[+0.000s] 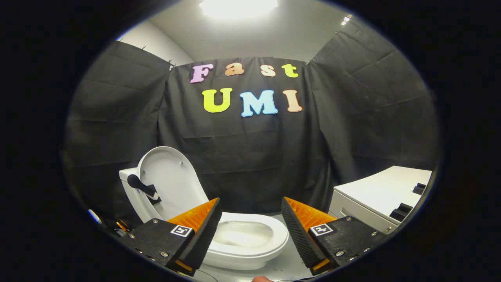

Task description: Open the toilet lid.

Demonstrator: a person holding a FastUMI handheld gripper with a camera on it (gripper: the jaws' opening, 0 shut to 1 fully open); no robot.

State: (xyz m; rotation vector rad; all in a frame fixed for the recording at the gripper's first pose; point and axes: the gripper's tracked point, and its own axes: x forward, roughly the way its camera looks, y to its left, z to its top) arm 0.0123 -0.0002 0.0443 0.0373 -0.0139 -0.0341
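A small white toilet (250,244) stands just ahead of the fingers, its bowl showing between them. Its white lid (170,182) is raised upright and leans back against the tank behind the bowl. A black handle (143,187) sticks out across the lid's left side. My gripper (250,223) is open, a wide gap between its two fingers, nothing held. The left finger covers part of the bowl's left rim and the lid's lower edge.
A white cabinet (375,196) with black slots on its top stands beyond the right finger. Black cloth walls close the booth behind the toilet. Small tools lie low beside the left finger, past the tank.
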